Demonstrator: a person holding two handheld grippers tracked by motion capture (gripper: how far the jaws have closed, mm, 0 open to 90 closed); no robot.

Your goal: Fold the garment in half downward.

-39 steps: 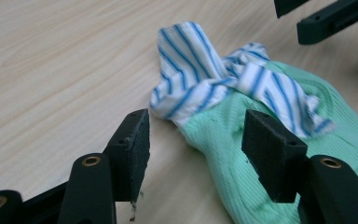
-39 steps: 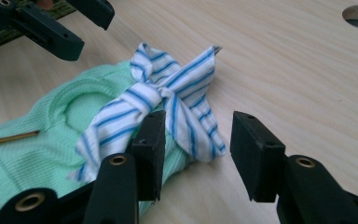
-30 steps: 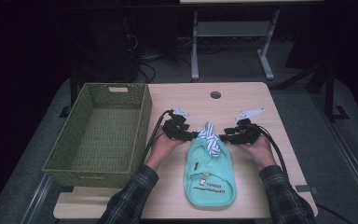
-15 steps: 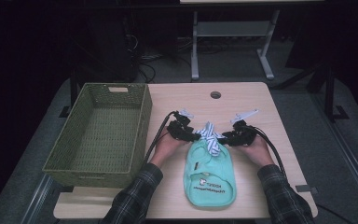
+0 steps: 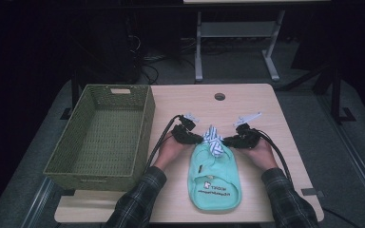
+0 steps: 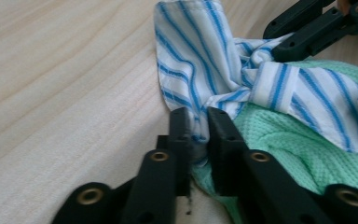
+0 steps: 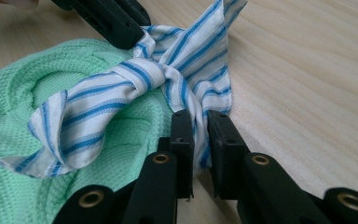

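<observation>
Your left hand-held gripper point(image 6: 193, 140) is clamped on one tail of the blue-and-white striped cloth tie point(image 5: 213, 141), and your right hand-held gripper point(image 7: 199, 140) is clamped on the other tail. The tie is knotted at the top of the mint-green waffle-knit garment point(image 5: 216, 183), which lies flat near the front edge of the light wooden tabletop point(image 5: 261, 104). Both grips sit close to the knot on opposite sides, apparently so an outward pull works the knot. The olive woven basket point(image 5: 102, 137) stands apart at your left, empty.
</observation>
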